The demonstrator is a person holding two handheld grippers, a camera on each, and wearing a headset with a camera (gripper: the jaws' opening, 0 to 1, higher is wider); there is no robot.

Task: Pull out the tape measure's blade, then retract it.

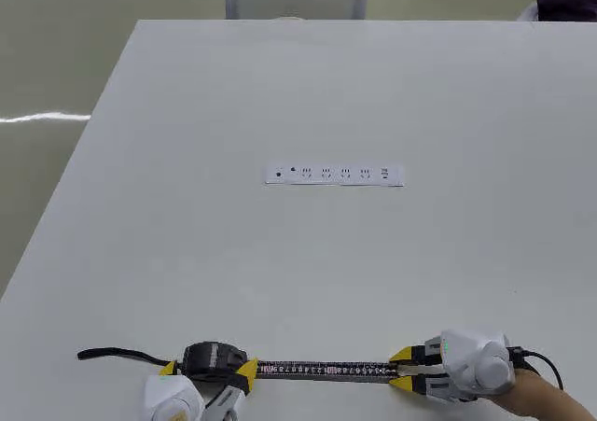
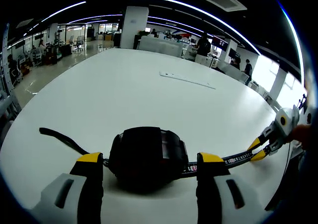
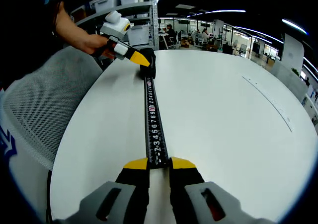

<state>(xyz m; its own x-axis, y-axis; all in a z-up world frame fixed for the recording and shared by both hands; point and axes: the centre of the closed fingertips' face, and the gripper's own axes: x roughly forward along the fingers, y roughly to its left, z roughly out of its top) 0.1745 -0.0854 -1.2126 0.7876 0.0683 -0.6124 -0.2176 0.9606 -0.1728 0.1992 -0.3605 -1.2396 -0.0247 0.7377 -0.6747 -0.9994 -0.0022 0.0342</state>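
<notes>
Right gripper [image 3: 159, 163] is pinching the blade [image 3: 151, 119] tip, jaws narrow. Left gripper [image 2: 149, 160] is clamping the case [image 1: 213, 357] on both sides. Tape is lying along the desk's [image 1: 326, 94] near edge, case toward the left corner. Blade black, pale numerals, running flat and straight. Best fed back slowly, in line, case steady.

Table [image 1: 326, 94]: white, smooth, matt, faint sheen only. Tape measure case [image 2: 148, 149]: black plastic, semi-gloss. Blade [image 3: 153, 122]: dark, smooth, slightly glossy, numerals printed on. Strap [image 2: 62, 138]: black, matt, looks like cloth. Left gripper [image 2: 150, 159] and right gripper [image 3: 159, 163]: white-grey moulded plastic shells, yellow matt tips. Floor [image 1: 56, 66]: pale green, glossy, mirrors lights.
</notes>
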